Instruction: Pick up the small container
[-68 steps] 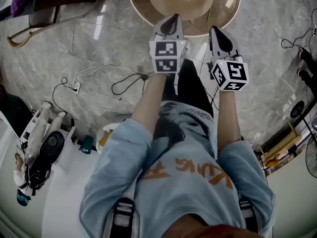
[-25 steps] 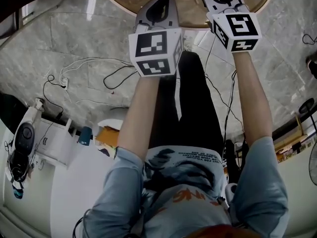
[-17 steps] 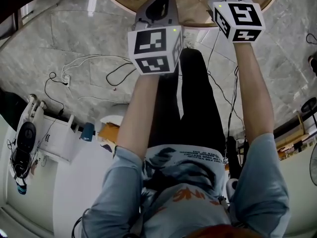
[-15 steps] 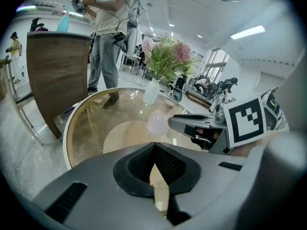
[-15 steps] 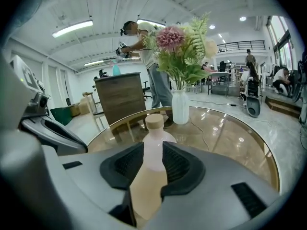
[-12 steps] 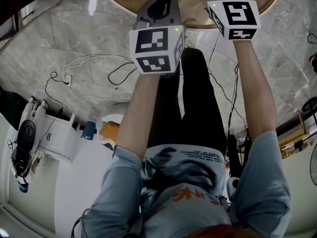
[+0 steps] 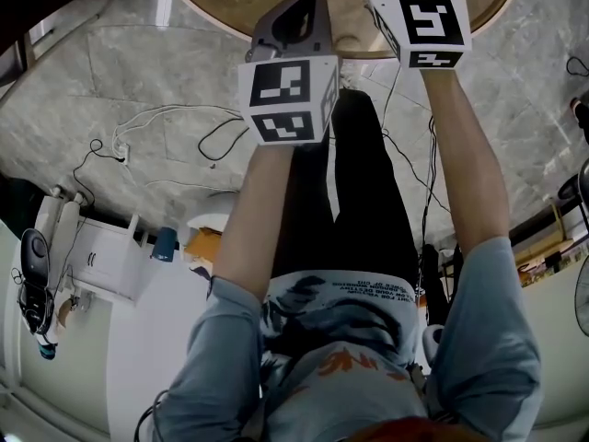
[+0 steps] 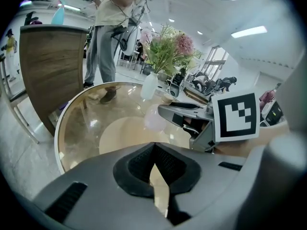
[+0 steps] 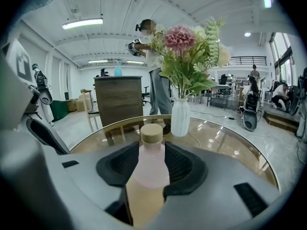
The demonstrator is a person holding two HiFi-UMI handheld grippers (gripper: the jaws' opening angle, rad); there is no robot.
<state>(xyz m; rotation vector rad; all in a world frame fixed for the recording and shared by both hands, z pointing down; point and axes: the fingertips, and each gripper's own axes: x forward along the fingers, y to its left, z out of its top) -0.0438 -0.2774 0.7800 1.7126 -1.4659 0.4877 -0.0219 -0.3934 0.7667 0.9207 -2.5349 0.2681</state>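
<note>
Right gripper (image 9: 146,150) newly wider astride container (image 9: 151,134)

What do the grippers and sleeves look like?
Left gripper and right gripper: grey shells, black ribbed pads, each with a white cube of black square markers. Short light-blue sleeves. The right jaws have just been opening, a pink bottle between them.

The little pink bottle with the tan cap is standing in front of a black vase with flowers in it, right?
Not quite. The vase is white, not black. The right gripper view shows it holding the flowers, with the little pink bottle and its tan cap standing in front of it.
</note>
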